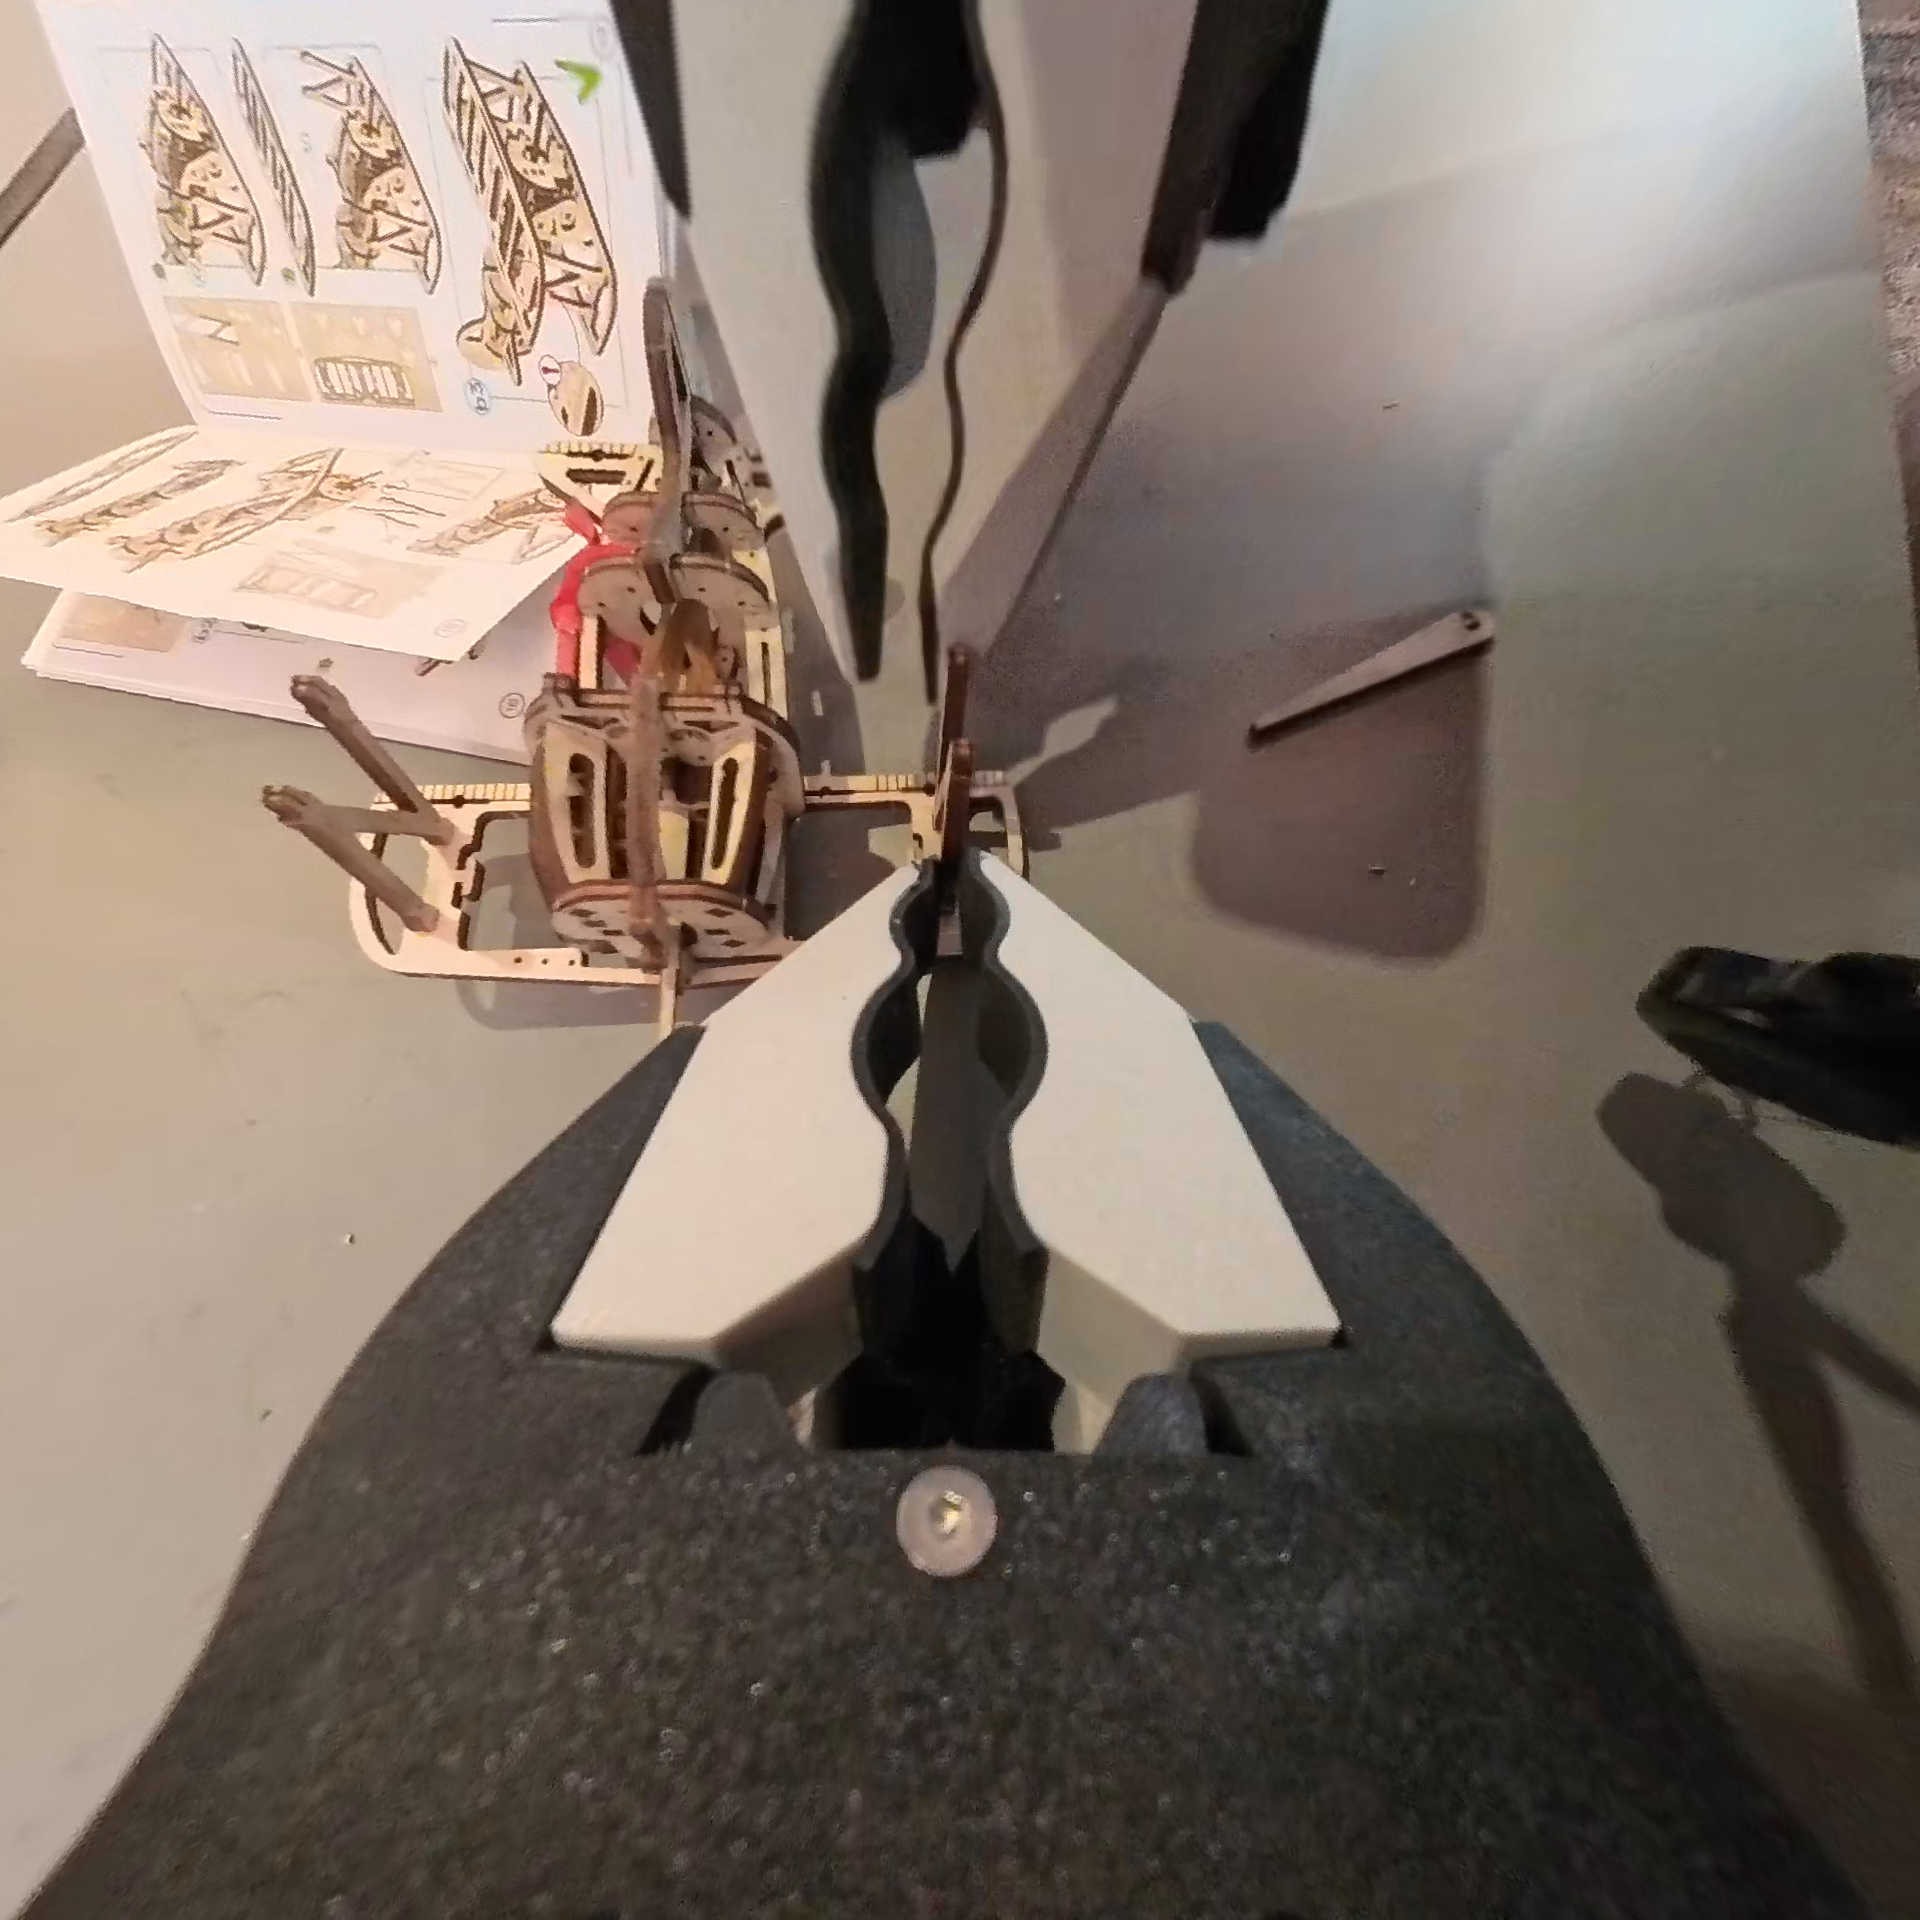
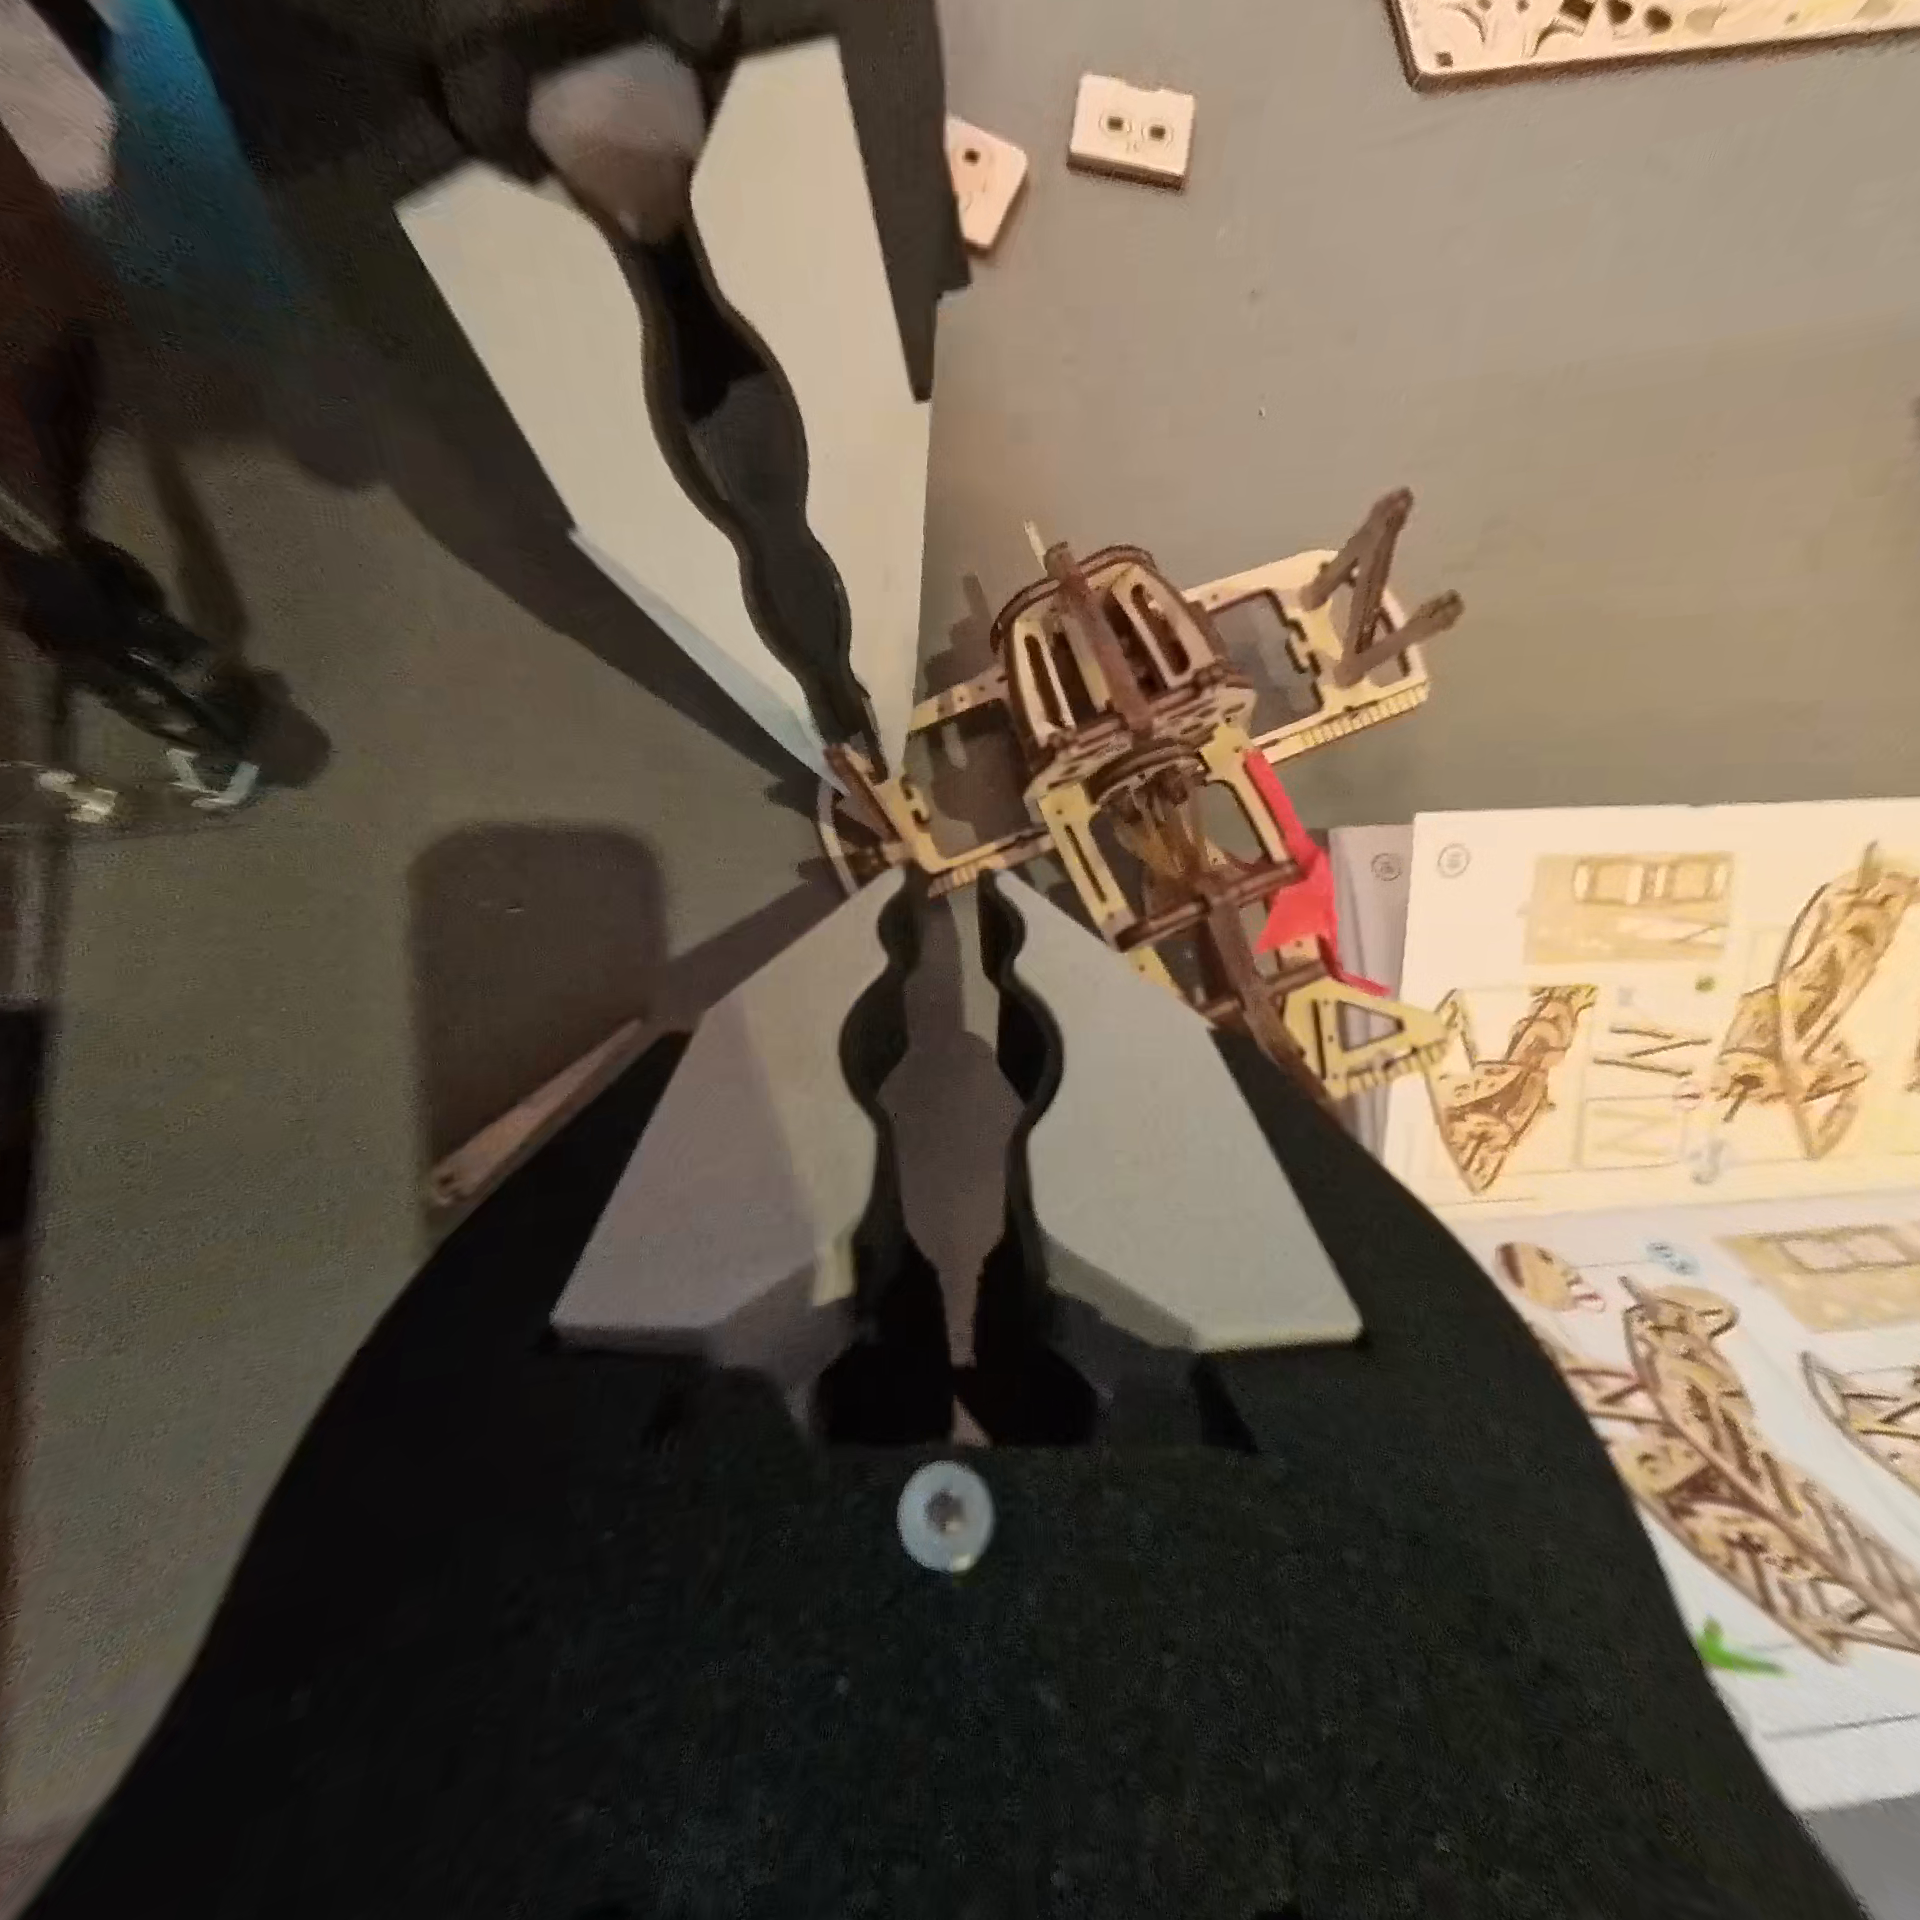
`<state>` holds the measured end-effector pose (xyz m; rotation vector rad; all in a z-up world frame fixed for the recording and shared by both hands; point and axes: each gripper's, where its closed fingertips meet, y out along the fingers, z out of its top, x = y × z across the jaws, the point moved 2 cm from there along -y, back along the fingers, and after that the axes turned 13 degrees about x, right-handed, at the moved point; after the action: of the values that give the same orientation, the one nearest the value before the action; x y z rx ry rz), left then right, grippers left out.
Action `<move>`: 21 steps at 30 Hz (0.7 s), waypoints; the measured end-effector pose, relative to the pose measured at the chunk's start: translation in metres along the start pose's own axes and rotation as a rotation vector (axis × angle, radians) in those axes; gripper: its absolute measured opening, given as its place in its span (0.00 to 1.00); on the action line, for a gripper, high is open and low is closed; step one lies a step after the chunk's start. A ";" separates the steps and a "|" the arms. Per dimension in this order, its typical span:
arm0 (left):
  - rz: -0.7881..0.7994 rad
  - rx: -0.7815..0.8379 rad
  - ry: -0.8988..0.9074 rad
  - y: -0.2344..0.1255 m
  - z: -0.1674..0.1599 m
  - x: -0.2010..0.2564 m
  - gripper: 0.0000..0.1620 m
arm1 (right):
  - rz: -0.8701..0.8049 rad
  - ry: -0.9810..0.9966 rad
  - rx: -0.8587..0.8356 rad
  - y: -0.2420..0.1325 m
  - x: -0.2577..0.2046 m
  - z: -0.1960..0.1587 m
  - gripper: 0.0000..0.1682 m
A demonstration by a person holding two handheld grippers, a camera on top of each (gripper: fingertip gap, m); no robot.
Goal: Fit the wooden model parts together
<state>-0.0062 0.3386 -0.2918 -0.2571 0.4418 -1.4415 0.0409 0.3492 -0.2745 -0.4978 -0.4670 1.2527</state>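
Grey-green table (image 1: 208,1247), mid-assembly: you are working both tools at one end of the wooden model (image 1: 655,821), which is sitting at frame centre in each wrist view, its pale flat frame lying on the tabletop under a dark, barrel-shaped cage.

Your left gripper (image 1: 951,883), rising from the bottom of the left wrist view, is pinching a dark upright strut (image 1: 954,727) between its nearly touching pale fingers. The strut is standing at the right end of the model's frame.

Your right gripper (image 2: 940,883), filling the lower half of the right wrist view, is closing its tips on the near edge of that same frame. The left tool is reaching in there from the upper left.

An open instruction booklet (image 1: 312,260) is lying in the upper left of the left wrist view, touching the model's far end. Its pages are showing coloured assembly drawings and small printed step marks, too fine to make out.

A laser-cut wooden sheet (image 2: 1662,42) is lying along the top right edge of the right wrist view.

A loose dark tapered stick (image 1: 1371,675) is resting on the table at right of centre, apart from the model.

Two pale wooden tiles (image 2: 1130,130) are lying near the top.

An N-shaped brace (image 1: 364,810) is standing up from the frame's left end, and a red piece (image 1: 587,592) is showing beside the model's middle.
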 end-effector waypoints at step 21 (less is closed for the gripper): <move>-0.009 -0.001 0.004 0.001 0.000 -0.001 0.01 | 0.177 -0.135 -0.114 0.017 -0.008 -0.008 0.02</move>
<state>-0.0056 0.3394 -0.2922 -0.2575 0.4452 -1.4508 0.0305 0.3450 -0.2916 -0.5624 -0.6214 1.4409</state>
